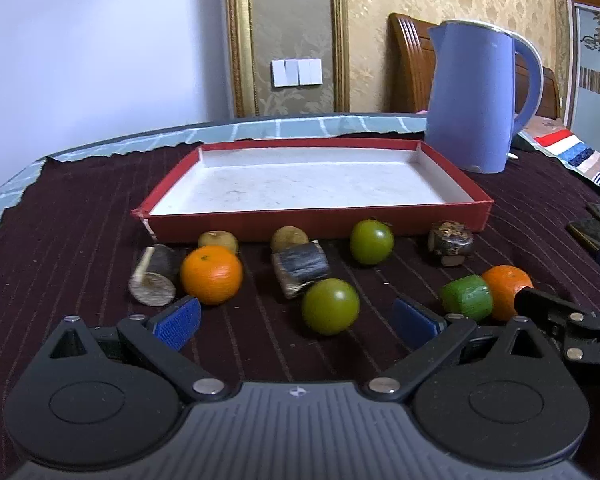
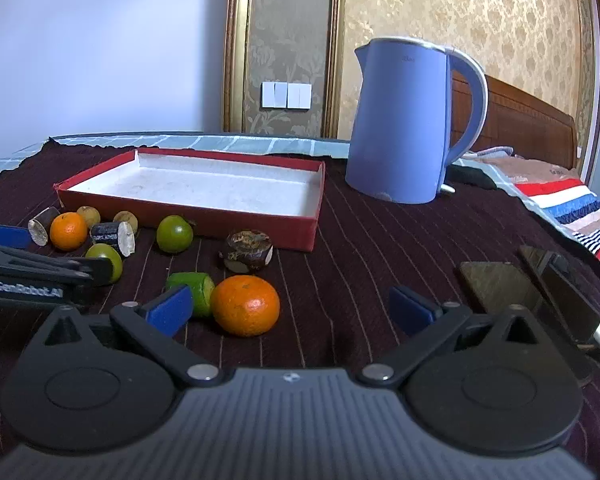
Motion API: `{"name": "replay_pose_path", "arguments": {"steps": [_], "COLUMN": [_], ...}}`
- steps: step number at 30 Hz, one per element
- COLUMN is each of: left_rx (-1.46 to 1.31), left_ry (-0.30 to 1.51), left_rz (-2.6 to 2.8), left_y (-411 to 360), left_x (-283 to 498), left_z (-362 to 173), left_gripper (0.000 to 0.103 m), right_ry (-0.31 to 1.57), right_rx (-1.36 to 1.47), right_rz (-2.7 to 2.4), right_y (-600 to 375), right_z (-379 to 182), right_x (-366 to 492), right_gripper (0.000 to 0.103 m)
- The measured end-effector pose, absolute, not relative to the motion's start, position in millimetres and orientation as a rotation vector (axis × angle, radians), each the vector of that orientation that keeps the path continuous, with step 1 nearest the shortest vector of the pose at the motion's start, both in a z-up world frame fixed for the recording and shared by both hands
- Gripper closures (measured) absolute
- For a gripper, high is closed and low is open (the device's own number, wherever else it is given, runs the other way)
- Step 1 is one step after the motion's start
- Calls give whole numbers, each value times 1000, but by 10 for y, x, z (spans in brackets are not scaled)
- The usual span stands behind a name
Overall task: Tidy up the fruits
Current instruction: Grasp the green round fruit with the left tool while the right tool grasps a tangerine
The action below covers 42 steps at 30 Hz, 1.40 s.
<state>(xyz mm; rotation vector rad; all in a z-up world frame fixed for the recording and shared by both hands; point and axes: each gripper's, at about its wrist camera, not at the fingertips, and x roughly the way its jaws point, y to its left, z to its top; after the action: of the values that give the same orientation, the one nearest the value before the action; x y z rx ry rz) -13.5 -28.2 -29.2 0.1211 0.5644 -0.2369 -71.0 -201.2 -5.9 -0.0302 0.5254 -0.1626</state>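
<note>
Both hand-held grippers, left [image 1: 296,322] and right [image 2: 290,308], are released and empty. The left unit's arm reads "GenRobot.AI" [image 2: 27,286]. Round orange and green fruits [image 1: 211,274] lie on the table [image 1: 80,216] beside the shallow red cardboard tray [image 1: 312,222].

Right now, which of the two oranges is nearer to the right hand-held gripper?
The orange touching the green cut piece, just ahead of the right hand-held gripper. The other orange lies far left beside a dark log piece.

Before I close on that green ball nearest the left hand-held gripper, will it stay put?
Probably not: the green fruit looks round and smooth, so it may roll on the striped cloth if nudged. Its glossy skin might slip between the open left hand-held gripper pads.
</note>
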Motion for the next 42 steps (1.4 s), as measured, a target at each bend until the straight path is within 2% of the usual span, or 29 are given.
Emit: {"name": "replay_pose_path", "arguments": {"steps": [3,4,5,7,9,11,13,26,30,39,42], "left_rx": [124,123,118,102,90,72,50,79,70,83,83], "left_ry": [584,595,614,658,648,650,656,603,622,630,632], "left_rz": [-218,-215,-216,-215,-213,-232,-248,-146,-145,-157,-162], "left_y": [-357,-371,-379,-368,-352,-342,-335,18,77,21,30], "left_x": [-65,-41,-12,48,41,40,49,-108,-48,-42,-39], "left_z": [-327,-345,-363,-406,-403,-390,-379,-250,-272,-345,-348], "left_gripper": [2,11,27,46,51,65,72,72,72,72,72], "right_ry": [524,525,525,524,522,521,527,520,549,603,568], "right_rx": [-28,-27,-24,-13,-1,11,29,-44,-37,-77,-57], "right_rz": [-164,-162,-158,-149,-141,-137,-132,-83,-143,-137,-217], "right_y": [-2021,-2022,-2028,-2037,-2049,-2062,-2078,-1956,-2043,-2047,-2106], "right_z": [-60,-63,-64,-63,-62,-65,-75,-90,-131,-236,-221], "right_x": [-706,-706,-707,-710,-710,-715,-704,-713,-647,-533,-556], "right_gripper": [0,0,0,0,0,0,0,0,8,5,5]}}
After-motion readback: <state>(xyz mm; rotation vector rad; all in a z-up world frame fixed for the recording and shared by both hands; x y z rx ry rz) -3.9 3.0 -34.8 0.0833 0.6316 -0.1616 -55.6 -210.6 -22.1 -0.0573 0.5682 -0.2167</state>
